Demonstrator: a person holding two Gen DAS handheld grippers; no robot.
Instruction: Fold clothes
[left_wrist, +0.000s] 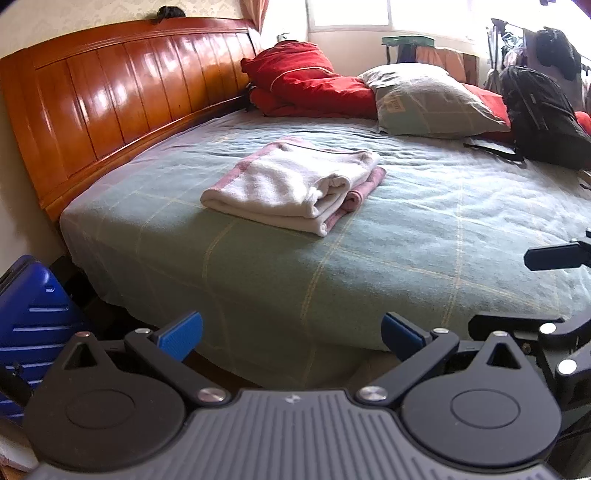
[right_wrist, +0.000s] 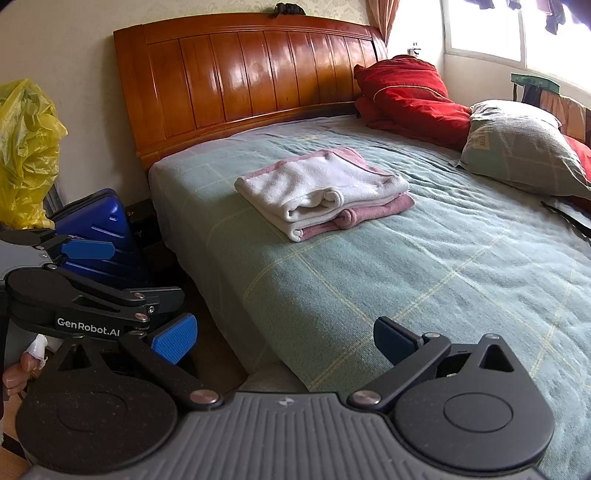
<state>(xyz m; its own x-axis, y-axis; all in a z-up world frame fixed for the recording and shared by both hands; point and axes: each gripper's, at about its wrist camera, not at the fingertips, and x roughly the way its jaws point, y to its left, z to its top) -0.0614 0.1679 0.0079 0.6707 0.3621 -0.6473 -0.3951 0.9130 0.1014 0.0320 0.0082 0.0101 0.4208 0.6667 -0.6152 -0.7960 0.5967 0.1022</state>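
I have both tongs held back off the near edge of the bed (left_wrist: 258, 280). My left gripper (left_wrist: 291, 334) is released, blue pads spread wide, nothing between them — my right gripper (right_wrist: 284, 338) is the same. The folded garment (left_wrist: 295, 182), white on top with pink beneath, lies flat on the green checked cover straight ahead of both, well apart from either. Beyond it stands the wooden headboard (right_wrist: 251, 77).

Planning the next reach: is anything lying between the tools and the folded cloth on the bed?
Nothing visible. Only bare blanket lies between the open left tool, the open right tool and the folded cloth.
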